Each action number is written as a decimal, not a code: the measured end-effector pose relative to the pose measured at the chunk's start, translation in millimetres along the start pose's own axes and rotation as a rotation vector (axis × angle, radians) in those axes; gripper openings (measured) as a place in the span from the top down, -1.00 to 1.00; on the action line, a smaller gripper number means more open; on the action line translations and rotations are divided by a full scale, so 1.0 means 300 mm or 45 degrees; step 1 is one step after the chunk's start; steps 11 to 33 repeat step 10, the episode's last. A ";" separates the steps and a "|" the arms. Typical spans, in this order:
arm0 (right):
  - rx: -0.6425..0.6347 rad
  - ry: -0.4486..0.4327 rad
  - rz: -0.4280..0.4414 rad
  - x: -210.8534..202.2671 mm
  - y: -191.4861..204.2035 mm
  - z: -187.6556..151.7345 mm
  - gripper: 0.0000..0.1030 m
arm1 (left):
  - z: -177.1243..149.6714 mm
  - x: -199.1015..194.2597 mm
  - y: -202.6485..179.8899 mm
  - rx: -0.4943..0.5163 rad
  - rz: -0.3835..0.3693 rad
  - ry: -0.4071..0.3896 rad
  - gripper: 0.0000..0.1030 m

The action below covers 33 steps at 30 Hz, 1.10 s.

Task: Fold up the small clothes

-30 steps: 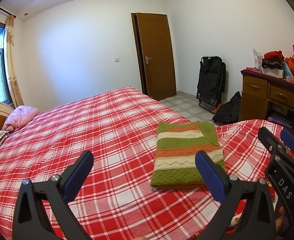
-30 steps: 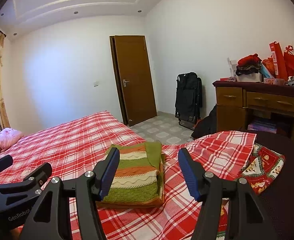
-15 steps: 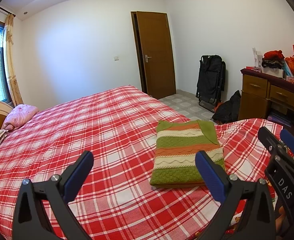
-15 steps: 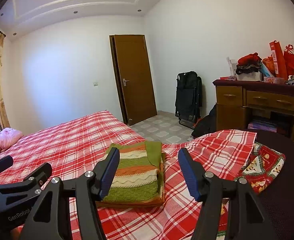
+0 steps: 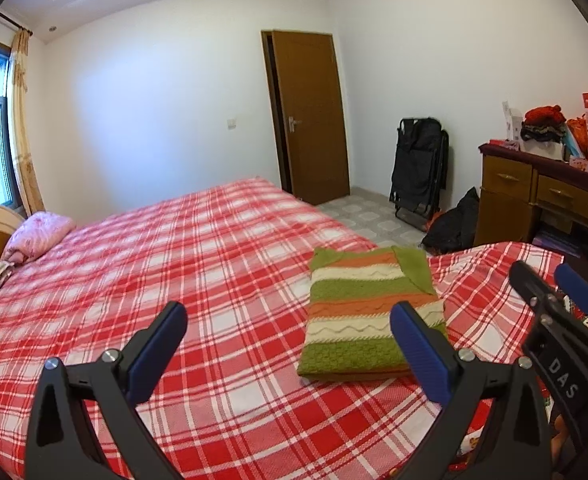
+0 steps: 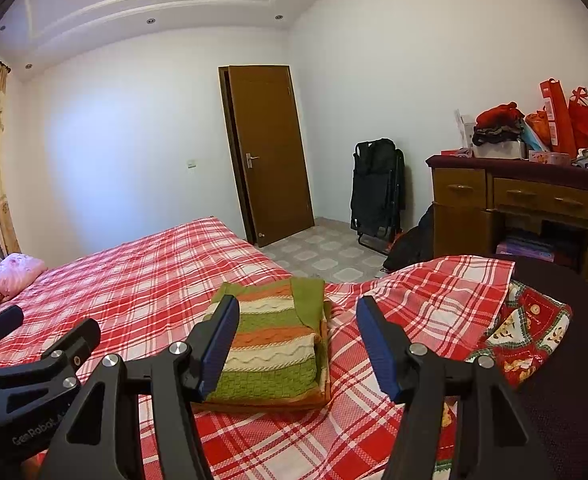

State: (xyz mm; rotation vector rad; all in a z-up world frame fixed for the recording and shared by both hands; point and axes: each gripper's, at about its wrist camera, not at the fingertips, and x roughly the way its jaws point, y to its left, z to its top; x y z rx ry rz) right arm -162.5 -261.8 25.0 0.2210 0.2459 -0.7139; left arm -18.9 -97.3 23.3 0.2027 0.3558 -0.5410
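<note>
Left gripper (image 5: 284, 334) hovers with fingers spread, nothing between them. The folded sweater (image 5: 368, 316) lies on the bed (image 5: 174, 264) at its two o'clock. Right gripper (image 6: 298, 344) hovers, fingers spread and empty, sweater at eleven o'clock.

Red plaid bed (image 5: 198, 280) carries a folded striped sweater (image 5: 370, 316) and pink pillow (image 5: 38, 236)
</note>
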 end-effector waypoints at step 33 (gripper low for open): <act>0.008 0.017 0.000 0.004 -0.007 -0.008 -0.21 | 0.006 0.017 -0.013 -0.001 -0.031 0.040 -1.00</act>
